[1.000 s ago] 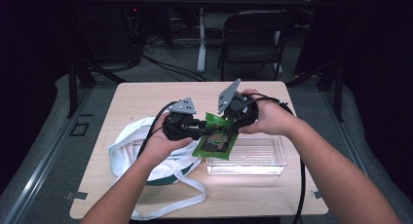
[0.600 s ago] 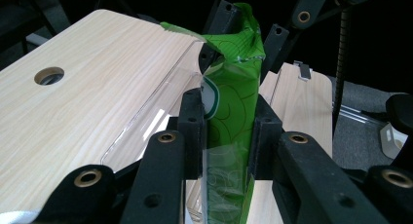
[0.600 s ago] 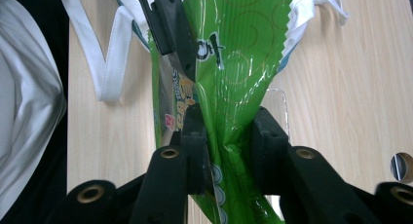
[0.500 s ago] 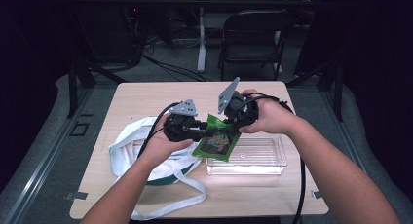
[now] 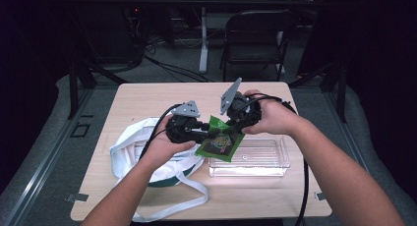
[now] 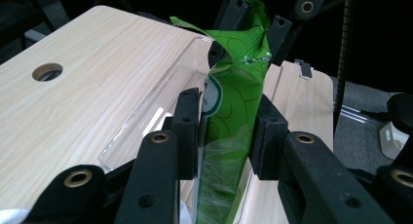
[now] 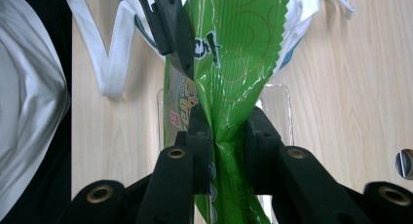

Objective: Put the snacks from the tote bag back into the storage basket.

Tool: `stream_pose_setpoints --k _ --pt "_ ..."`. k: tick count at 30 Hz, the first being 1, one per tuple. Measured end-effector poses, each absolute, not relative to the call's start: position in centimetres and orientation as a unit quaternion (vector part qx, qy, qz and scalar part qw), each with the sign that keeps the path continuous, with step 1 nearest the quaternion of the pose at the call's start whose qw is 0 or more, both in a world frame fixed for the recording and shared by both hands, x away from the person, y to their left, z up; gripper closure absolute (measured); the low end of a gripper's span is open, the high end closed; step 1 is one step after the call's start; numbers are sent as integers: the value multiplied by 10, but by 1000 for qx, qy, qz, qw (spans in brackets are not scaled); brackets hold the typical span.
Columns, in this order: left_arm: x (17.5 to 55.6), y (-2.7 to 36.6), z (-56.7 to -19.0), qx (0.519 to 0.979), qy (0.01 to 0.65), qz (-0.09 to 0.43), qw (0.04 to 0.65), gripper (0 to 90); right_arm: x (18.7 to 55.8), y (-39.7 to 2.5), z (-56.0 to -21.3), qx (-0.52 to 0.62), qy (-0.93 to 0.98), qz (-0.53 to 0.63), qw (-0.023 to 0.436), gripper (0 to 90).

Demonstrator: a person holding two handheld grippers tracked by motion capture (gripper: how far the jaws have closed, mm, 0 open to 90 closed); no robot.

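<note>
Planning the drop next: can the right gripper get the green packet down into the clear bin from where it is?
Probably yes. The right gripper and left gripper both pinch the green packet, which hangs over the clear bin, open-topped.

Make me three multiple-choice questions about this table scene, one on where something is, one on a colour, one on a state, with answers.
1. Where is the snack packet?
A. held above the clear plastic tray
B. inside the white bag
C. on the floor

2. What colour is the packet?
A. red
B. green
C. blue

3. How is the packet held?
A. lying loose
B. by one tool
C. by both tools

Answers:
1 A, the high view shows it above the tray's left end.
2 B, green in all views.
3 C, the left tool and right tool each pinch it.
</note>
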State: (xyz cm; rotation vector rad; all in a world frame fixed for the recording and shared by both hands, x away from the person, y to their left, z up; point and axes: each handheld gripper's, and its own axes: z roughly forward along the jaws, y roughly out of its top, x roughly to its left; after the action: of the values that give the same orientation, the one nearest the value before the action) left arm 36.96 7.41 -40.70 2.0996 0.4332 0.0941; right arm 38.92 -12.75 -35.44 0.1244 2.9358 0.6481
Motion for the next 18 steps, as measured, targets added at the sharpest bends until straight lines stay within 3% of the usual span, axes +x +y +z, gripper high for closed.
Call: stream_pose_setpoints --k 18 --pt "371 76 -410 857 193 31 476 628 390 -130 -352 42 975 205 75 758"
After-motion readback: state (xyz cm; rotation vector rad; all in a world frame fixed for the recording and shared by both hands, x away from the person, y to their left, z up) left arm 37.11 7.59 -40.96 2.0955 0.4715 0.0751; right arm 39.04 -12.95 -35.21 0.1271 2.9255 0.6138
